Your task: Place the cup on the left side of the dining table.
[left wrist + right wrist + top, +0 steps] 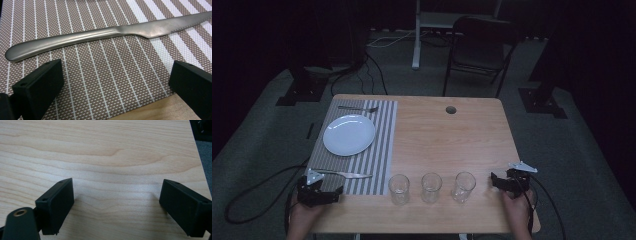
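Two grippers rest wide open and empty, the left gripper (115, 87) just short of the knife (82, 38) lying on the striped placemat (105, 75); thin, stiff and probably slippery, it looks best pinched across its thicker handle, the right gripper (116, 205) over bare bench (112, 152).

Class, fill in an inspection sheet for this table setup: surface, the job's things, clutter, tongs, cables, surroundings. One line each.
Surface: wooden table, striped mat on its left part, round hole near the far edge.
Job's things: plate on the mat, fork beyond it, knife on the mat's near side; three empty glasses in a row on bare wood.
Clutter: nothing seen.
Tongs: left tongs open, just short of the knife; right tongs open over bare wood, right of the glasses.
Cables: one trails from each tool; more lie on the floor beyond the table.
Surroundings: dark room, chair, stand bases.
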The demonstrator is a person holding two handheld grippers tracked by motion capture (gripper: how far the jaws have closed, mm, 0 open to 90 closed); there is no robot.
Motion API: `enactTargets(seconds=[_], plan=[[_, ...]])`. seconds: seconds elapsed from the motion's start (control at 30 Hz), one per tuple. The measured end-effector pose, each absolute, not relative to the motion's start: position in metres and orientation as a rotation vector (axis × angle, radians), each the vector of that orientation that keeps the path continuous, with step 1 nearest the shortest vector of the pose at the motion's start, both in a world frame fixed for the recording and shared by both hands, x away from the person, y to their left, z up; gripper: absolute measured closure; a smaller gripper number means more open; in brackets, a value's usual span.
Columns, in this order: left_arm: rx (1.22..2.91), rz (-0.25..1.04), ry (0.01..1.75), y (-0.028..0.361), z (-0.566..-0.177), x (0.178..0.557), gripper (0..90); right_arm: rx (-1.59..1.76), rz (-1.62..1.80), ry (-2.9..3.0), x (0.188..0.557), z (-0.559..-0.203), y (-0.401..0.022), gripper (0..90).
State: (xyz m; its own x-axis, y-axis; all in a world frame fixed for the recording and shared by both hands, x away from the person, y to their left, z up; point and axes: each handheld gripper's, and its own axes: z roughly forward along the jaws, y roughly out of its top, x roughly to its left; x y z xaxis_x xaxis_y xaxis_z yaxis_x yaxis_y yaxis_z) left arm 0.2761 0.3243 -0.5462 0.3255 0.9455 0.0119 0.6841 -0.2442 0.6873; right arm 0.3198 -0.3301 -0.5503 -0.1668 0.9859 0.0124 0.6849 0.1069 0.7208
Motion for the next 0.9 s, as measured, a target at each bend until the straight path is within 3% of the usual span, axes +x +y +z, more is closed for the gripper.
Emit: enactTargets(seconds=[0.9], plan=[[2.011, 0.542, 1.419, 0.3338, -0.5430, 0.2743, 4.2, 1.622, 0.825, 1.912, 0.3196, -0.5503, -0.3301, 12.0]])
